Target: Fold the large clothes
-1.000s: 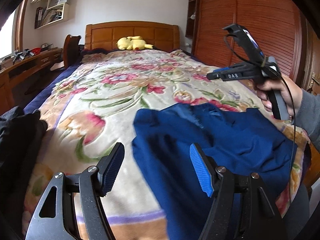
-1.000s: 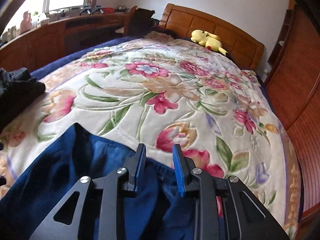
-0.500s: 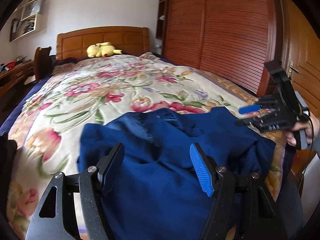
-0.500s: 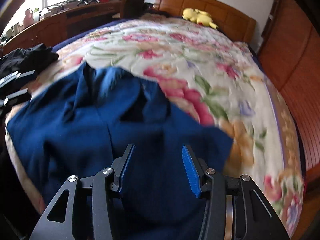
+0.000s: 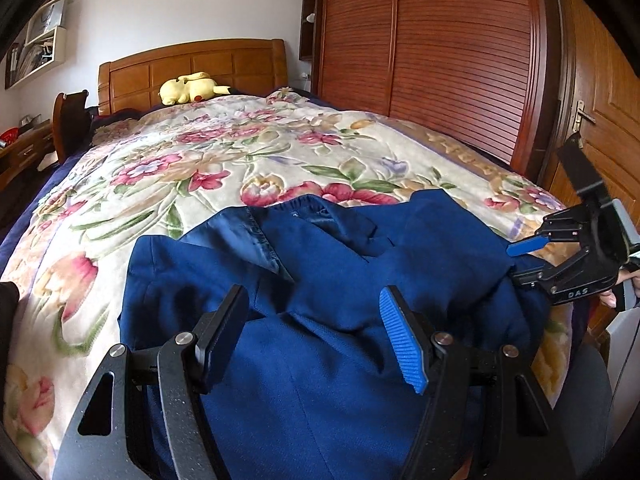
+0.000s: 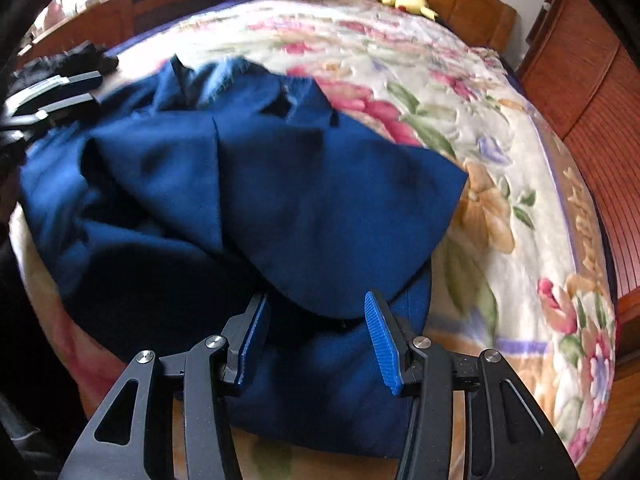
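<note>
A large dark blue garment (image 5: 320, 280) lies crumpled on the near end of the bed, its waistband toward the headboard; it also fills the right wrist view (image 6: 248, 184). My left gripper (image 5: 316, 328) is open and empty, just above the garment's near part. My right gripper (image 6: 316, 332) is open and empty over the garment's near right edge. The right gripper also shows at the right edge of the left wrist view (image 5: 520, 260), jaws apart by the cloth's edge. The left gripper shows at the far left of the right wrist view (image 6: 68, 88).
The bed carries a floral blanket (image 5: 200, 168). A yellow plush toy (image 5: 188, 88) lies by the wooden headboard (image 5: 192, 64). Wooden wardrobe doors (image 5: 440, 52) stand along the right. Dark clothes (image 6: 64, 64) lie at the bed's left edge. A desk (image 5: 24, 148) stands left.
Both grippers swung down toward the bed's near end over the blue garment. The right gripper's jaws opened wider. The garment now lies more spread out on the blanket.
</note>
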Demonstrator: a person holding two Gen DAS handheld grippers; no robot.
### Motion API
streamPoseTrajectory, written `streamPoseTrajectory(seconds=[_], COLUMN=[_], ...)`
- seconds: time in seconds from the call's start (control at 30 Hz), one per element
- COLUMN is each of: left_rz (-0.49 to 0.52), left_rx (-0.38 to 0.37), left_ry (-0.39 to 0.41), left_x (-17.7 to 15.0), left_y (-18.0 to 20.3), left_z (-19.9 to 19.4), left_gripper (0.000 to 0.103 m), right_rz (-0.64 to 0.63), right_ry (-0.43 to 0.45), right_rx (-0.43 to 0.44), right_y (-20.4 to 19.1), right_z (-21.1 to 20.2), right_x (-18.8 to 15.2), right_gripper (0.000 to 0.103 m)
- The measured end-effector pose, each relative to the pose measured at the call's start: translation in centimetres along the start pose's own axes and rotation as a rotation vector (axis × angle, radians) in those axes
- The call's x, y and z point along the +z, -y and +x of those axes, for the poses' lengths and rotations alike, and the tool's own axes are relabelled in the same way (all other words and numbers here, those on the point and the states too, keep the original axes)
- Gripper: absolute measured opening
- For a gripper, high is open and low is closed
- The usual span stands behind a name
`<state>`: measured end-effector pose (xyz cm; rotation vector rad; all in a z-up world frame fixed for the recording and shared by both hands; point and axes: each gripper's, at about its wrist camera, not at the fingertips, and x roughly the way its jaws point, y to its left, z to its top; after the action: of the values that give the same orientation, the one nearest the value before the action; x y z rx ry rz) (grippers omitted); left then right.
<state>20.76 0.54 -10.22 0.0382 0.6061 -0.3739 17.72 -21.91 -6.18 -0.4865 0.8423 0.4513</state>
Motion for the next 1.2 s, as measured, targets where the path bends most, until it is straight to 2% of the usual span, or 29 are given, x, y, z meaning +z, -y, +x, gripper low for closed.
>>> streamPoseTrajectory(seconds=[0.1, 0.13, 0.17, 0.2, 0.37, 0.53, 0.67, 0.77, 0.87, 0.93, 0.97, 1.1, 1.2], left_rz=[-0.009, -0.012, -0.016, -0.020, -0.036, -0.049, -0.061, -0.072, -0.083, -0.091, -0.094, -0.102, -0.102], left_rx=[0.003, 0.004, 0.006, 0.009, 0.025, 0.051, 0.072, 0.084, 0.092, 0.096, 0.096, 0.099, 0.104], left_ry=[0.004, 0.006, 0.008, 0.011, 0.026, 0.036, 0.035, 0.032, 0.030, 0.027, 0.028, 0.035, 0.037], left_x=[0.1, 0.1, 0.1, 0.1, 0.0, -0.2, -0.5, -0.8, -0.9, -0.9, -1.0, -0.9, -0.9], left_y=[-0.5, -0.6, -0.8, -1.0, -1.9, -3.3, -4.6, -5.5, -6.2, -6.5, -6.5, -6.7, -6.7], left_z=[-0.2, -0.2, -0.3, -0.5, -1.3, -2.0, -2.3, -2.5, -2.5, -2.5, -2.6, -2.9, -2.9], left_gripper=[0.069, 0.069, 0.069, 0.069, 0.069, 0.069, 0.069, 0.069, 0.069, 0.069, 0.069, 0.069, 0.069], right_rz=[-0.022, -0.028, -0.038, -0.051, -0.102, -0.175, -0.235, -0.275, -0.264, -0.236, -0.222, -0.184, -0.140], right_ry=[0.015, 0.027, 0.035, 0.046, 0.130, 0.191, 0.199, 0.170, 0.086, 0.040, 0.032, 0.058, 0.090], right_rx=[-0.036, -0.040, -0.041, -0.049, -0.105, -0.159, -0.173, -0.188, -0.182, -0.157, -0.166, -0.186, -0.215], right_y=[0.1, 0.1, 0.2, 0.3, 0.5, -0.6, -2.2, -2.8, -2.6, -1.9, -1.7, -1.1, -1.0], right_z=[0.6, 0.7, 0.8, 0.9, 1.5, 3.2, 5.7, 8.3, 11.6, 13.2, 13.4, 12.4, 10.8], right_x=[1.2, 1.8, 2.6, 3.5, 9.4, 15.8, 19.4, 21.1, 22.1, 22.8, 22.9, 23.3, 23.8], right_gripper=[0.049, 0.043, 0.023, 0.008, 0.003, 0.003, 0.003, 0.003, 0.003, 0.010, 0.020, 0.040, 0.045])
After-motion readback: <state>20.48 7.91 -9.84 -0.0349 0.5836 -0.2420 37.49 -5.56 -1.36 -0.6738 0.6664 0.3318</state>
